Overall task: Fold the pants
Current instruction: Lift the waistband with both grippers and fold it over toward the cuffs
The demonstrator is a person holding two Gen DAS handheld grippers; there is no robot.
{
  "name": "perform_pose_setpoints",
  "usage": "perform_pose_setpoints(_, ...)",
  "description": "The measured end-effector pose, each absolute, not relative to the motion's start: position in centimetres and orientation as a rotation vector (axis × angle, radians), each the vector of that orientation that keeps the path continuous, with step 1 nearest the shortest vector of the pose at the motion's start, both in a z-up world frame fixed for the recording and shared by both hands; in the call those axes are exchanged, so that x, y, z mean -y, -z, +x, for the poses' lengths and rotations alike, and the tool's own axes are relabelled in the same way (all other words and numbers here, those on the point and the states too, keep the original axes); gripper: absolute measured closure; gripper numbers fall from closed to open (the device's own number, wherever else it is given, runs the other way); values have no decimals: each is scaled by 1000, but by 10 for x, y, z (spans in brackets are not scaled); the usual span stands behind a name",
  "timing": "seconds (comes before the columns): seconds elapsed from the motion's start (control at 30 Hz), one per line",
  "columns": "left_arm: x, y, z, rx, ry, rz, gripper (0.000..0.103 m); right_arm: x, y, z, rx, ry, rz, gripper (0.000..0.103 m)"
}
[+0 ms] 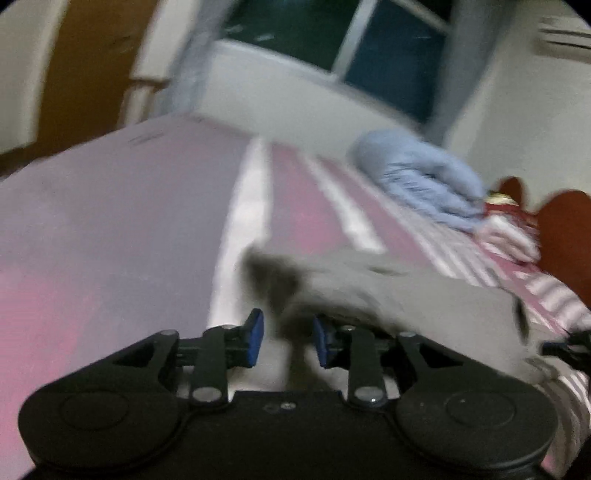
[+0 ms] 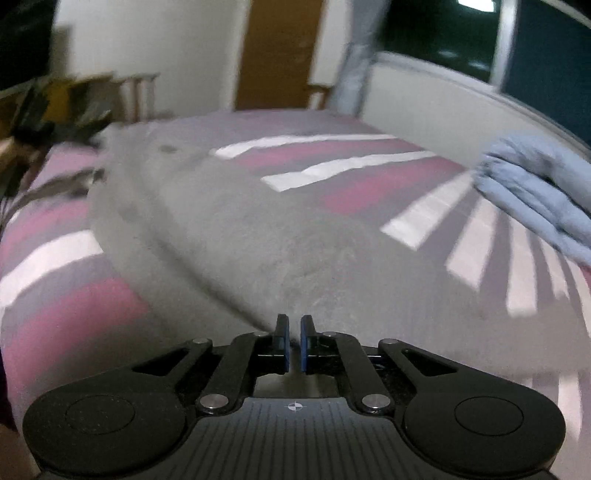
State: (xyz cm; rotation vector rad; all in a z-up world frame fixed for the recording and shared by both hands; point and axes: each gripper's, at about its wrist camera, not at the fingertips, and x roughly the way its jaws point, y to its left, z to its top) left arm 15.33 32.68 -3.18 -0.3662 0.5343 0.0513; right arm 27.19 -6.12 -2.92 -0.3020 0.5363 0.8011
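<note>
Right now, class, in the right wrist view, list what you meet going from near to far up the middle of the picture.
right gripper → grey pants → striped bedspread → brown door

The pants lie spread on the bed, filling the middle of the right wrist frame — a folded blanket sits at the right edge, with a window at the upper right behind.
</note>
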Motion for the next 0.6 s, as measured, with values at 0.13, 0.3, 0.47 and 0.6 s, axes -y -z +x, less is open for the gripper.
perform_pose_setpoints(0.13, -323, 28, 122, -479, -163, -503, 75, 77, 34, 253, -555, -687, -75, 96)
perform_pose_setpoints(0.3, -305, 20, 126, -448, -170, -618, 64, 87, 27, 251, -512, -540, 154, 24)
perform_pose_setpoints(0.47, -305, 31, 150, -501, -149, -710, 68, 87, 26, 272, -570, -518, 347, 40)
perform_pose_setpoints(0.6, -311, 43, 159, -508, -137, -798, 68, 99, 34, 294, -625, -493, 501, 41)
